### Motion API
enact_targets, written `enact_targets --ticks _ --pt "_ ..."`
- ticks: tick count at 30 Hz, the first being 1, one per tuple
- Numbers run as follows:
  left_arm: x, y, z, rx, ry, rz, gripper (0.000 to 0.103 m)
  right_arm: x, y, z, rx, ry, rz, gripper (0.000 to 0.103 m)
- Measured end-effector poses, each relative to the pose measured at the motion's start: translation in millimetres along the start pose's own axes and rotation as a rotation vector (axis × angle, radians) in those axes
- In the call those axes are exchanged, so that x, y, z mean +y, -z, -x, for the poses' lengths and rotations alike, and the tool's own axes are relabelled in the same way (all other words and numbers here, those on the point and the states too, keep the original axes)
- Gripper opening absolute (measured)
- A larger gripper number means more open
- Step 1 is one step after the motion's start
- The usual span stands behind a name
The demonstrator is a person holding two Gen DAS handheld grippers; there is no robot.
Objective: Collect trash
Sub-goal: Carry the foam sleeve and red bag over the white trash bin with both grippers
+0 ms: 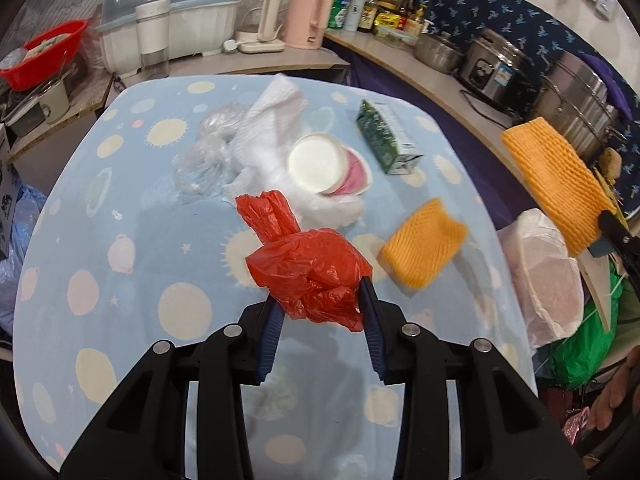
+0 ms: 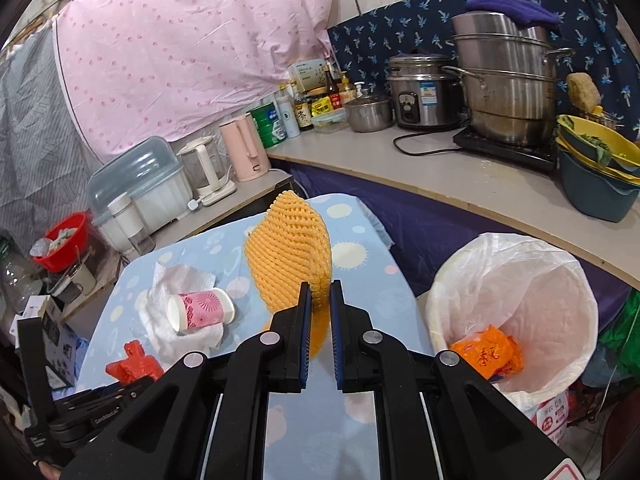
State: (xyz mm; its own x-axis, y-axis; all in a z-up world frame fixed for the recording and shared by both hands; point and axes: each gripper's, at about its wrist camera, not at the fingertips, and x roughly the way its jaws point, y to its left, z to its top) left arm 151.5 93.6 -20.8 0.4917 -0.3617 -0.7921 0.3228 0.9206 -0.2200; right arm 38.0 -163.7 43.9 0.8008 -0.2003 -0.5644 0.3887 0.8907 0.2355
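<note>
My left gripper (image 1: 320, 296) is shut on a crumpled red plastic bag (image 1: 308, 268) and holds it above the blue table (image 1: 120, 264). My right gripper (image 2: 320, 292) is shut on an orange foam net (image 2: 290, 248), lifted beside the table; it also shows in the left wrist view (image 1: 556, 184). A second orange foam net (image 1: 424, 242) lies on the table. A pink paper cup (image 1: 328, 164) lies on white tissue (image 1: 276, 120), with clear plastic wrap (image 1: 208, 152) and a green carton (image 1: 384, 136) nearby. A white-lined trash bin (image 2: 516, 276) holding an orange wrapper (image 2: 488, 352) stands right of the table.
A counter (image 2: 440, 176) with steel pots (image 2: 508, 80), a rice cooker (image 2: 420, 88) and bottles runs behind and to the right. Kettles (image 1: 308, 16), a dish rack (image 1: 172, 12) and a red basin (image 1: 44, 56) stand beyond the table's far edge.
</note>
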Motion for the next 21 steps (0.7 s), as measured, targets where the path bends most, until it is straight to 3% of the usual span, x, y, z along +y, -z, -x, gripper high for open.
enact_targets --ticks 8,21 --pt "-58 3 13 -0.018 0.068 -0.099 0.035 -48 5 21 -0.019 0.069 -0.06 0.009" --pt "-177 13 -1 0.007 0.175 -0.29 0.035 -153 24 41 -0.018 0.225 -0.21 0.009"
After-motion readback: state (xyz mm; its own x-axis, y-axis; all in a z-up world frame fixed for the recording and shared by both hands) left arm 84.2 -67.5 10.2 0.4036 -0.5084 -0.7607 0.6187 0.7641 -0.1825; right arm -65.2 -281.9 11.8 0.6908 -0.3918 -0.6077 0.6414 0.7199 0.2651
